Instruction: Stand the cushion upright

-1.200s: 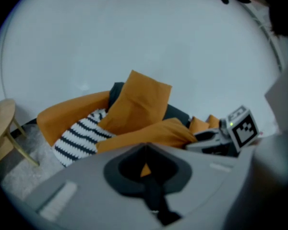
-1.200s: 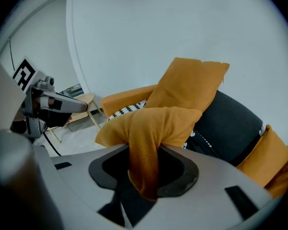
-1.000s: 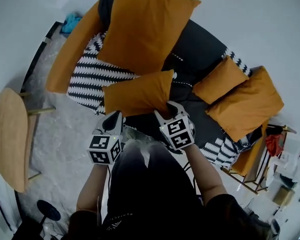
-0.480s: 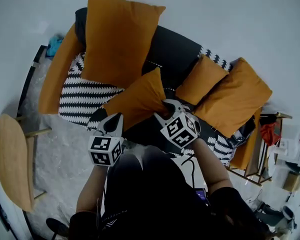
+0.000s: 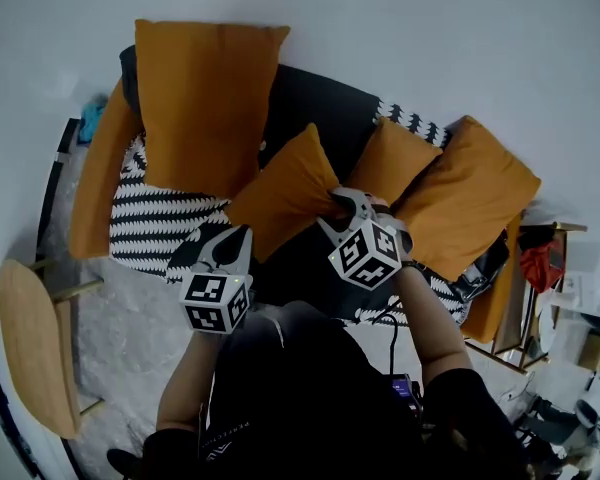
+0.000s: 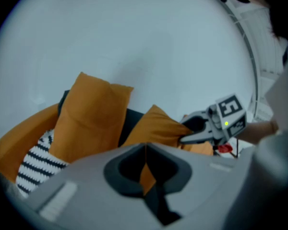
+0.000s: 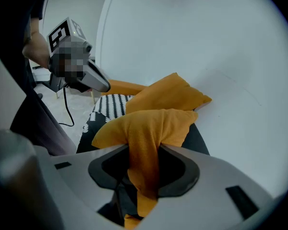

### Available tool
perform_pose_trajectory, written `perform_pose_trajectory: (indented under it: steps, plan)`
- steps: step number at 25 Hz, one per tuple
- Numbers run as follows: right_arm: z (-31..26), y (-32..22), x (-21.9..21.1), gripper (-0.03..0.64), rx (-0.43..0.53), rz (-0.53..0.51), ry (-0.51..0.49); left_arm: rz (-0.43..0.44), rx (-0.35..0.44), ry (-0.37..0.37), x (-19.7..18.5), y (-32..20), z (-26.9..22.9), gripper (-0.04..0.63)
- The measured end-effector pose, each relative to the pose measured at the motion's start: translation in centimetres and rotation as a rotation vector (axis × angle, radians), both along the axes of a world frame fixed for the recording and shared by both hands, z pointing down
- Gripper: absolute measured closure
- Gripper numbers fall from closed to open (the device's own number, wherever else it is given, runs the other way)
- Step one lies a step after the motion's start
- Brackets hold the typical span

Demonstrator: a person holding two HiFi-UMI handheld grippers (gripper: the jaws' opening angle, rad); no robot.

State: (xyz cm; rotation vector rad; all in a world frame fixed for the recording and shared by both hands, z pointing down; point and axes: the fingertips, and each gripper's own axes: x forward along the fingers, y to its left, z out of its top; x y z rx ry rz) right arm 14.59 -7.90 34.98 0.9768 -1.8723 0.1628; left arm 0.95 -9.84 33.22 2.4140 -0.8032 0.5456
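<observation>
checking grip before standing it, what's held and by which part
The small orange cushion, pinched along its near edge: left gripper at one end, right gripper at the other.

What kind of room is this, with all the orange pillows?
Probably a living room, or a room set up like one: a dark sofa with a black-and-white patterned throw, square orange fabric cushions on it, and a light wooden side table beside it.

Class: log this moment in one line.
left tool: shut on cushion | right tool: shut on cushion | cushion: tilted, not yet upright
</observation>
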Motion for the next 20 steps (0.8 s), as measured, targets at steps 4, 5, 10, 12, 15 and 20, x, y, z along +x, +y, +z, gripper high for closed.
perform_pose_trajectory:
  steps: [4,5,10,12,15,20]
  plan:
    - [0.4,-1.2,2.7,0.449,0.006,-0.024,0.017,-0.001,0.000,-0.008,2.4,-0.9,0.2,0.581]
    - [0.5,-1.5,3.3,0.449,0.007,-0.028,0.019,-0.002,0.000,-0.011,2.9,-1.2,0.3,0.581]
    - [1.3,-3.2,6.0,0.445,0.013,-0.050,0.029,-0.008,-0.003,-0.026,5.3,-2.6,0.9,0.581]
    - [1.6,-3.7,6.8,0.443,0.012,-0.064,0.022,-0.009,-0.007,-0.032,6.2,-2.9,1.3,0.581]
    - [1.8,-4.2,7.9,0.442,0.017,-0.095,0.017,-0.009,-0.008,-0.040,7.4,-3.4,1.6,0.581]
    - [2.0,-4.8,9.9,0.440,0.024,-0.123,0.020,-0.003,-0.014,-0.053,8.9,-4.0,2.4,0.581]
